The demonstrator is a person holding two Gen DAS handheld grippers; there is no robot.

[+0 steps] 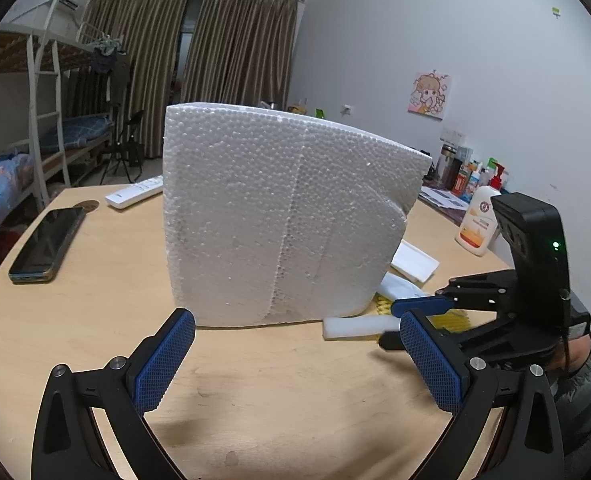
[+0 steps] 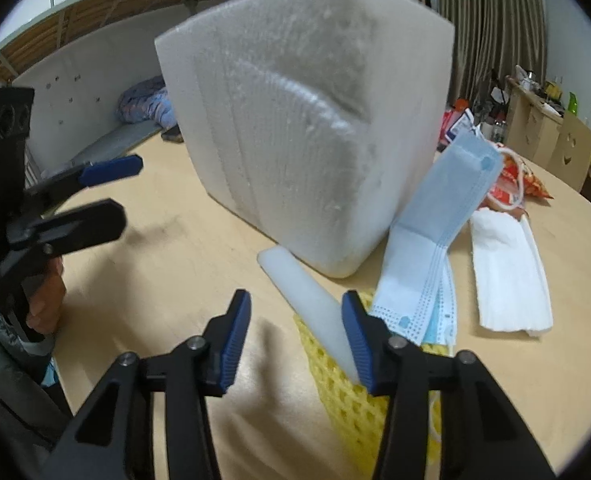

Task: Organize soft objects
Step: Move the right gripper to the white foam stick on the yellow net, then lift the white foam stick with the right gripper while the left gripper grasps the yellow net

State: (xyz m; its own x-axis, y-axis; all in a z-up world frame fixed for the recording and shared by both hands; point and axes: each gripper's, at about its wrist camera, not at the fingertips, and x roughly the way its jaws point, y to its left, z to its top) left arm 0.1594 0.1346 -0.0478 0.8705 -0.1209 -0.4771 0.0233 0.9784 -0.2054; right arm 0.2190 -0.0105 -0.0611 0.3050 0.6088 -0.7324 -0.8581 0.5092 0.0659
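At lower centre, the right gripper [image 2: 297, 334] fingers stand apart around the white foam strip [image 2: 307, 300]; centre it before squeezing. Left gripper [image 1: 295, 364] fingers gape, empty.

White beaded polystyrene foam block [image 1: 287, 220], yellow foam mesh netting [image 2: 339, 384], pale blue pleated face mask [image 2: 443, 220], blue cross-hatched gripper pads [image 1: 163, 364].

Dim indoor light, soft shadows; right view perhaps motion-blurred; fisheye edges dark.
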